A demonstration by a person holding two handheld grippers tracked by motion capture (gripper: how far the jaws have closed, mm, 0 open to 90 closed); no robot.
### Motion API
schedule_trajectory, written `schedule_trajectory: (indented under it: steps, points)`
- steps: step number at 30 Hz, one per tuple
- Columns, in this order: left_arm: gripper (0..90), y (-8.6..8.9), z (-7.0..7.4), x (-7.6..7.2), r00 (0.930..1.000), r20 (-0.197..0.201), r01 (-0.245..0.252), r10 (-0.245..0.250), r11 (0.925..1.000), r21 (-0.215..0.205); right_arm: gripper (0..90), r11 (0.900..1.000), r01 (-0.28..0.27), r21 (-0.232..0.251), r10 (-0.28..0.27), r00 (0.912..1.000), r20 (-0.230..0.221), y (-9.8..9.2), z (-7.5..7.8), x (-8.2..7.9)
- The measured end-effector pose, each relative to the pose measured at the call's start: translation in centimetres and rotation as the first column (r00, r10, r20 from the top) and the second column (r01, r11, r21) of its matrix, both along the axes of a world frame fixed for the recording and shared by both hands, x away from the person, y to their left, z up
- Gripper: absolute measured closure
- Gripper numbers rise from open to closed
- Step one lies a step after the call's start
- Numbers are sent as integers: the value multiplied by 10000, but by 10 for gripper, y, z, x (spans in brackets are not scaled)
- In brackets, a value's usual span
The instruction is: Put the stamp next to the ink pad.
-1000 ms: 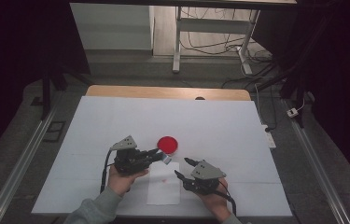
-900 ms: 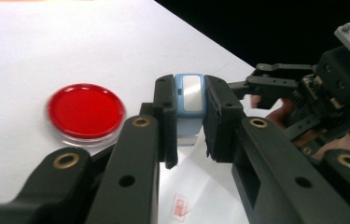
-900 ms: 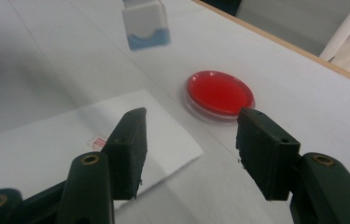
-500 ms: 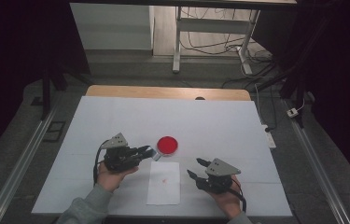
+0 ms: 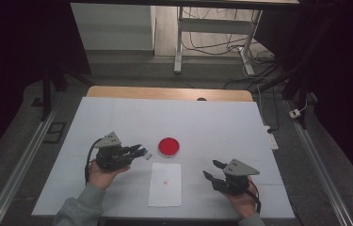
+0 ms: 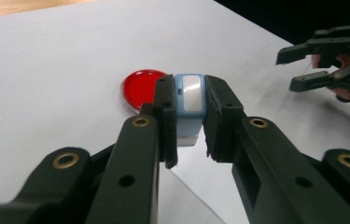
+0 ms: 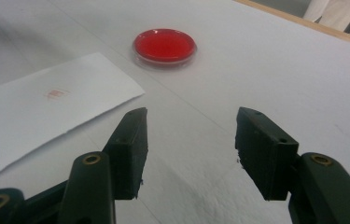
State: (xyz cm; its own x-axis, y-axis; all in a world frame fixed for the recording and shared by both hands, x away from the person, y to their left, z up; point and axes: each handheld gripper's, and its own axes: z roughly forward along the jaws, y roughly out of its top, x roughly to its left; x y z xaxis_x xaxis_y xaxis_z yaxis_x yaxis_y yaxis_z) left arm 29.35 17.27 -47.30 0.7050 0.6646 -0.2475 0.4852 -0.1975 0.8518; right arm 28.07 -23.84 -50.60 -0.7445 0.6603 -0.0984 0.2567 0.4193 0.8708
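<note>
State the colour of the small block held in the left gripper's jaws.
Light blue block with a pale grey face, seen best in the left gripper view.

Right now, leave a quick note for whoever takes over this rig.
Left tongs: shut on a small blue stamp, held beside the red ink dish.
Right tongs: open, holding nothing, right of the paper sheet.
Done: the sheet carries one faint red mark.
Left: probably ink the stamp again or set it down; your call.

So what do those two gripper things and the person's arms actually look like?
Each gripper, left and right, is black, with two blocky jaws, brass-coloured pivot rivets, a grey three-cornered plate on top and a trailing black cable. The person wears grey sleeves.
</note>
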Motion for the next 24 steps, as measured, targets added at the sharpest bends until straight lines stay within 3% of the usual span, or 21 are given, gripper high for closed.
schedule_trajectory:
  steps: [4,10,17,24]
  points:
    - [760,3,-4,4,9997,-241,-68,73,9997,221,438,9999,101,95,-101,9999,15,-9,1,0]
    - [759,-2,-15,11,9987,-483,-107,154,9953,963,437,9997,240,-18,-240,9997,-87,-18,1,0]
    - [757,-9,-24,21,9977,-261,-559,618,9812,1850,433,9993,365,-120,-367,9991,-188,-22,-1,0]
    - [755,-20,-35,30,9973,-385,-509,621,9689,2422,431,9994,351,-63,-353,9991,-237,-23,-2,1]
